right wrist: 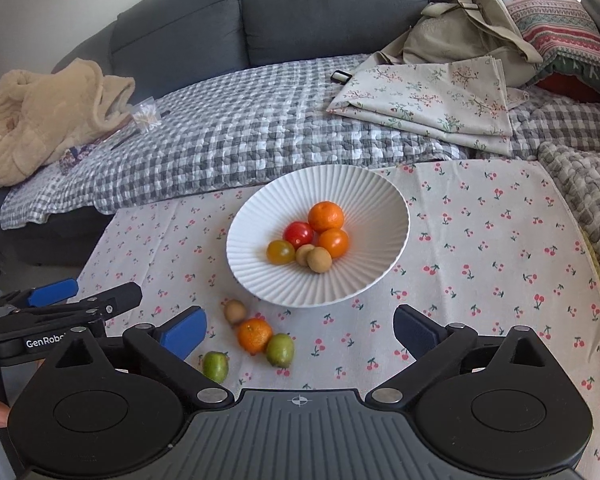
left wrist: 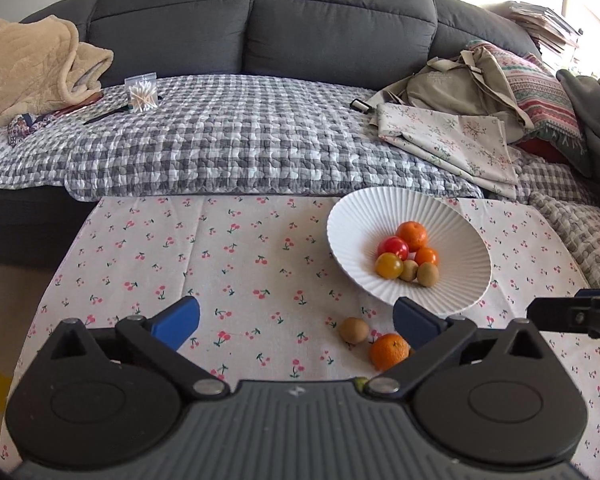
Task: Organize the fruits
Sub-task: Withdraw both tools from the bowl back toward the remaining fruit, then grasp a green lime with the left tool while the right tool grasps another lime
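Both the left gripper [left wrist: 296, 322] and the right gripper [right wrist: 300, 330] stand wide apart, nothing between their blue pads. The white ribbed bowl [right wrist: 364, 200] sits near the tablecloth's [right wrist: 500, 248] far edge, holding two oranges, two tomatoes and two kiwis. Just beside its near rim lie a loose orange [right wrist: 254, 335], a brown kiwi [right wrist: 235, 311] and two green fruits [right wrist: 280, 350].
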The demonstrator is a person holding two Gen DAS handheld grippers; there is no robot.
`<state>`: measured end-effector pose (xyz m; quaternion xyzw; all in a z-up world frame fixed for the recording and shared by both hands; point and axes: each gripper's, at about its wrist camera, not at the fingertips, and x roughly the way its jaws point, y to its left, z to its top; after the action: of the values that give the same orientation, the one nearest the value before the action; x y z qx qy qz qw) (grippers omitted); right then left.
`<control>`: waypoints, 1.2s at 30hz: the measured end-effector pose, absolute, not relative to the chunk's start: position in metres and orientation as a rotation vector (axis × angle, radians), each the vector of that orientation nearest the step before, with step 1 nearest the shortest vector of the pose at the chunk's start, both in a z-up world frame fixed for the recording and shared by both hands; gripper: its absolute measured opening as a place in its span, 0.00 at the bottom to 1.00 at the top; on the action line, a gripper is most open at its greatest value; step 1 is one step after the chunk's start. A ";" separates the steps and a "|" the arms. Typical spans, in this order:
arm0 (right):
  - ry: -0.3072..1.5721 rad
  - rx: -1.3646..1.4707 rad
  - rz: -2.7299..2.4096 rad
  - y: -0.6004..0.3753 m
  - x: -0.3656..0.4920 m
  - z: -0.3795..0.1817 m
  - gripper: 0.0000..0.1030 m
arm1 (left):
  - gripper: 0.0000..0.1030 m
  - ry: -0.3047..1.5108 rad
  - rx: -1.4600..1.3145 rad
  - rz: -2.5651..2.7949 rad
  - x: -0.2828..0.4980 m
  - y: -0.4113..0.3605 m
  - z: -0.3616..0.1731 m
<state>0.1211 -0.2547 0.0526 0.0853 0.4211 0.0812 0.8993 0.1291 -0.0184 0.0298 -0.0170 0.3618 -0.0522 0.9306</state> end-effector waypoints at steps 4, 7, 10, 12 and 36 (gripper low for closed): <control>0.870 0.164 0.207 -0.242 0.106 0.056 0.98 | 0.99 0.764 0.006 -0.135 0.117 -0.027 0.022; 0.859 0.135 0.222 -0.235 0.095 0.059 0.98 | 0.99 0.771 0.041 -0.159 0.111 -0.034 0.018; 0.852 0.131 0.224 -0.234 0.088 0.060 0.98 | 0.99 0.770 0.055 -0.153 0.106 -0.037 0.015; 0.856 0.124 0.214 -0.233 0.087 0.058 0.98 | 0.99 0.770 0.049 -0.156 0.104 -0.038 0.015; 0.902 0.079 0.154 -0.233 0.101 0.024 0.98 | 0.91 0.895 0.065 -0.215 0.120 -0.052 -0.037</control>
<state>0.1006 -0.2331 0.0245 0.0382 0.4353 0.0744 0.8964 0.1196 -0.0522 -0.0374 0.0314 0.4317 -0.1037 0.8955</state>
